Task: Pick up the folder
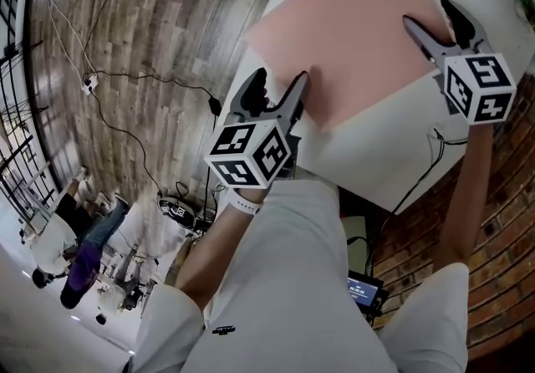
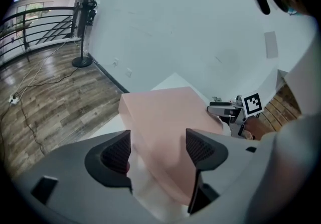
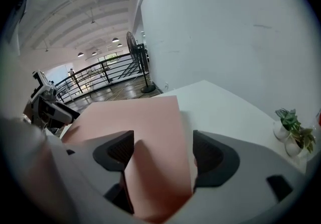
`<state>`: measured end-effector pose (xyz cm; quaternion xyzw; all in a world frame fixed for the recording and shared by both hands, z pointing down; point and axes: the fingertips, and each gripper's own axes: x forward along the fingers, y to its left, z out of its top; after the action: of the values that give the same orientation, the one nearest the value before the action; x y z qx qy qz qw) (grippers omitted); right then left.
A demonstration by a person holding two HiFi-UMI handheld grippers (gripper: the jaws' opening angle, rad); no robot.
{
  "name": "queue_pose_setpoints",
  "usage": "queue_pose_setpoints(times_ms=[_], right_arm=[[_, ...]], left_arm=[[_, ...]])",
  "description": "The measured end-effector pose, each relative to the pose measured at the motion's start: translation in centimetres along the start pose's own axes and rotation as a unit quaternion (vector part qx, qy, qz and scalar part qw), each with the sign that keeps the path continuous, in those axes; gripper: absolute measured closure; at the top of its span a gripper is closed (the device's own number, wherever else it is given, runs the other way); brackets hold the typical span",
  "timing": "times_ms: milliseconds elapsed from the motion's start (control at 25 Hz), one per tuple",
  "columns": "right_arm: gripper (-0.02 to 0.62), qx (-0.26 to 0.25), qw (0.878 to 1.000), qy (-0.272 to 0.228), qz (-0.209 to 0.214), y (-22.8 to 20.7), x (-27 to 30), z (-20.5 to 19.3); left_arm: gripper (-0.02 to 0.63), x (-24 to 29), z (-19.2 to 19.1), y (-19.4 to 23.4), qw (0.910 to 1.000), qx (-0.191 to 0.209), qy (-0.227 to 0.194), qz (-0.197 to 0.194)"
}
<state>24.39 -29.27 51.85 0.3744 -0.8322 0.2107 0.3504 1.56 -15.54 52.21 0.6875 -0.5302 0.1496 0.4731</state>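
A pale pink folder [image 1: 355, 37] lies flat on the white table [image 1: 393, 162]. My left gripper [image 1: 280, 87] is at the folder's near left edge, jaws apart. In the left gripper view the folder [image 2: 165, 117] runs between the wide-set pads of that gripper [image 2: 158, 150], and neither pad presses on it. My right gripper [image 1: 428, 13] is at the folder's right edge. In the right gripper view the folder's edge [image 3: 145, 122] also passes between the spread jaws of that gripper [image 3: 163, 152], which are open.
The table's near edge is close to my body, with wooden floor and cables [image 1: 125, 79] to its left. A small potted plant [image 3: 293, 132] stands at the table's right end. A standing fan [image 2: 85, 22] and a railing are beyond the table. A brick wall [image 1: 501, 229] is at the right.
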Motion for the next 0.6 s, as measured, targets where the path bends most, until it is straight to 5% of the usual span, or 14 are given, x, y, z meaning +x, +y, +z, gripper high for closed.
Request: queue_pose_setpoints(times_ms=[600], right_arm=[[0.255, 0.062, 0.990, 0.045, 0.116, 1.4, 2.2, -2.4]], left_arm=[[0.267, 1.7, -3.5, 1.1, 0.9976, -0.068, 0.007, -0.002]])
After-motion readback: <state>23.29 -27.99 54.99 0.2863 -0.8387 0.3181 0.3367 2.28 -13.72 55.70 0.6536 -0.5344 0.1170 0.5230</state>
